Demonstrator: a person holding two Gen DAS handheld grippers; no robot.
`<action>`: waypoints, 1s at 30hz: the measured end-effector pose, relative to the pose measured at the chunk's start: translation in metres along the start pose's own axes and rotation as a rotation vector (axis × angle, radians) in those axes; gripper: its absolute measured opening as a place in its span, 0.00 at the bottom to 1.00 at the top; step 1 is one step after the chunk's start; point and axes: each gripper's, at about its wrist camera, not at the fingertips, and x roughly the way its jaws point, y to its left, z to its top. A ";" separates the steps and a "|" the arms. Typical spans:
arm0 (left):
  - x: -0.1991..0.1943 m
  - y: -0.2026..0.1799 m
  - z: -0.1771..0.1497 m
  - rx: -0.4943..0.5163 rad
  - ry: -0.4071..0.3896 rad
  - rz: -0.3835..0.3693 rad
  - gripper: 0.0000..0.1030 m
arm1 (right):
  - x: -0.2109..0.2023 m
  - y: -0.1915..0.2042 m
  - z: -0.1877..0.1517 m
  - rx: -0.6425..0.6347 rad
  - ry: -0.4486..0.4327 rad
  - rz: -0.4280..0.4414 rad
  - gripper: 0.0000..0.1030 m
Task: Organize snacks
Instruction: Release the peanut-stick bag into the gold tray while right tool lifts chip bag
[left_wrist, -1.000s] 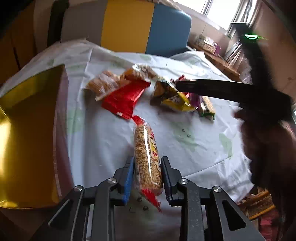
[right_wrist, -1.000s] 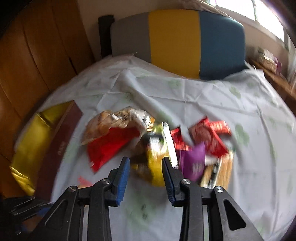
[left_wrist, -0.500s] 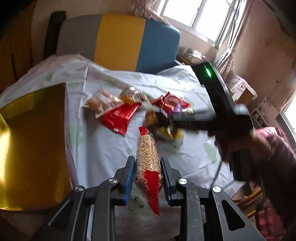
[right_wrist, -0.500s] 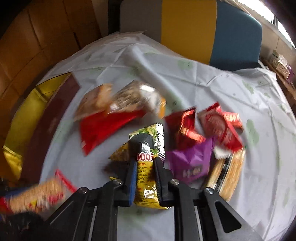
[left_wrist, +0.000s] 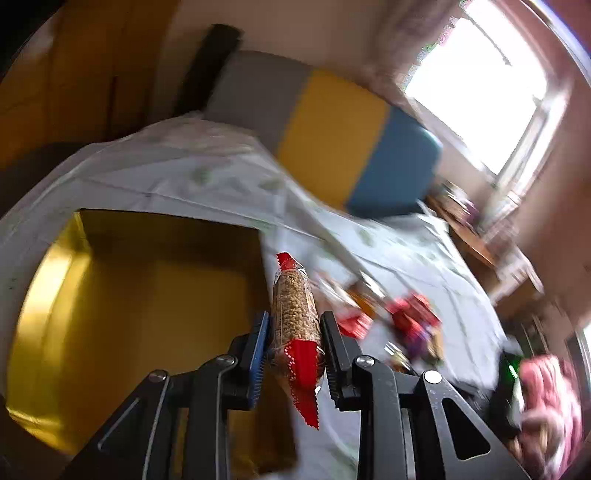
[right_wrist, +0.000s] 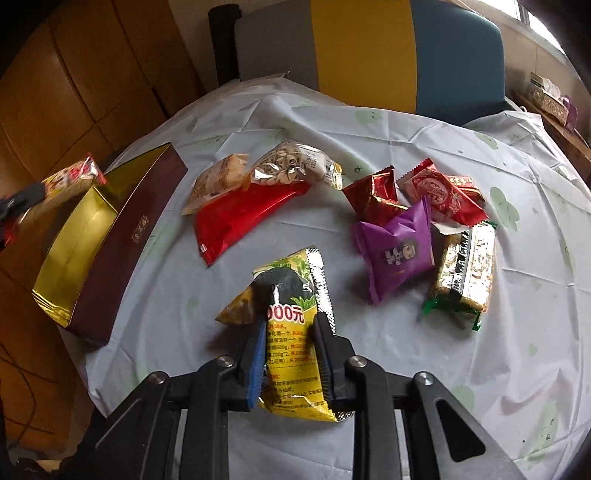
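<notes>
My left gripper (left_wrist: 293, 332) is shut on a clear red-ended bag of puffed grains (left_wrist: 295, 310) and holds it in the air over the right edge of the gold-lined box (left_wrist: 129, 295). The bag also shows blurred at the far left of the right wrist view (right_wrist: 70, 181), above the box (right_wrist: 110, 236). My right gripper (right_wrist: 290, 332) is shut on a yellow snack packet (right_wrist: 295, 332) just above the white tablecloth (right_wrist: 406, 369).
On the cloth lie a long red packet (right_wrist: 243, 218), a clear nut bag (right_wrist: 295, 166), a cracker bag (right_wrist: 218, 181), red foil packets (right_wrist: 439, 195), a purple packet (right_wrist: 399, 251) and a green-edged bar pack (right_wrist: 465, 269). A grey, yellow and blue chair back (right_wrist: 369, 48) stands behind.
My left gripper lifted the grain bag off the cloth and swung it left over the gold box. My right gripper closed on the yellow packet.
</notes>
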 end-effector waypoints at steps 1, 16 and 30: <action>0.007 0.004 0.006 -0.009 0.004 0.014 0.27 | -0.002 -0.001 -0.001 0.001 -0.001 0.000 0.30; 0.110 0.032 0.025 -0.063 0.158 0.131 0.57 | 0.006 -0.010 -0.005 0.022 0.008 0.051 0.31; 0.013 0.000 -0.051 0.125 0.053 0.238 0.58 | 0.004 0.006 -0.006 0.013 0.012 -0.008 0.19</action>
